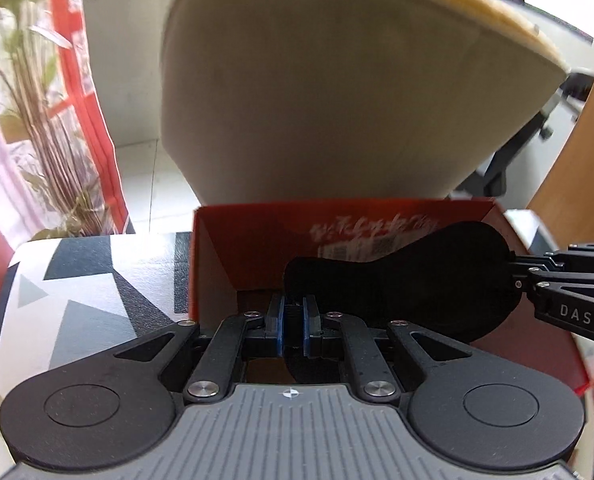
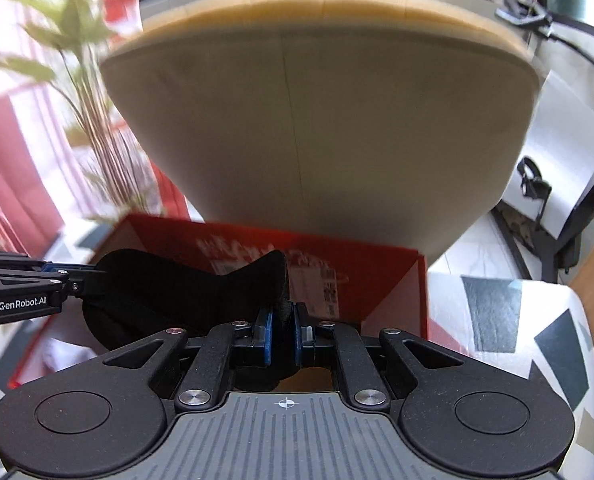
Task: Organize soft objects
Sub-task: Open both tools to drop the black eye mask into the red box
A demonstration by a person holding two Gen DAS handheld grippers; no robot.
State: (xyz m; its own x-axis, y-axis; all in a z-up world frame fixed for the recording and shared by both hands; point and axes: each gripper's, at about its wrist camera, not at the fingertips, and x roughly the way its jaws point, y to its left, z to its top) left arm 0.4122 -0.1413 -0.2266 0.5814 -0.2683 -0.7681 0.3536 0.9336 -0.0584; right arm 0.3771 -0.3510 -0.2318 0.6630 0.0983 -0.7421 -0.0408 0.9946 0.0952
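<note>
Holding black eye mask (image 1: 409, 280) over red box (image 1: 257, 236), both hand-held grippers, left (image 1: 293, 326) & right (image 2: 282, 334), clamped on it; next: lower in, release.

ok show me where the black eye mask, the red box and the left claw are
black eye mask (image 1: 425, 280): left wrist view, on its wide right lobe.
red box (image 2: 393, 280): right wrist view, on its inner back wall.
left claw (image 1: 293, 330): left wrist view, midway between its blue-padded fingertips.

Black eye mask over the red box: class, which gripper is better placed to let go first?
Neither clearly: the left gripper and right gripper each pinch an end of the black eye mask above the red box. Release together.
</note>
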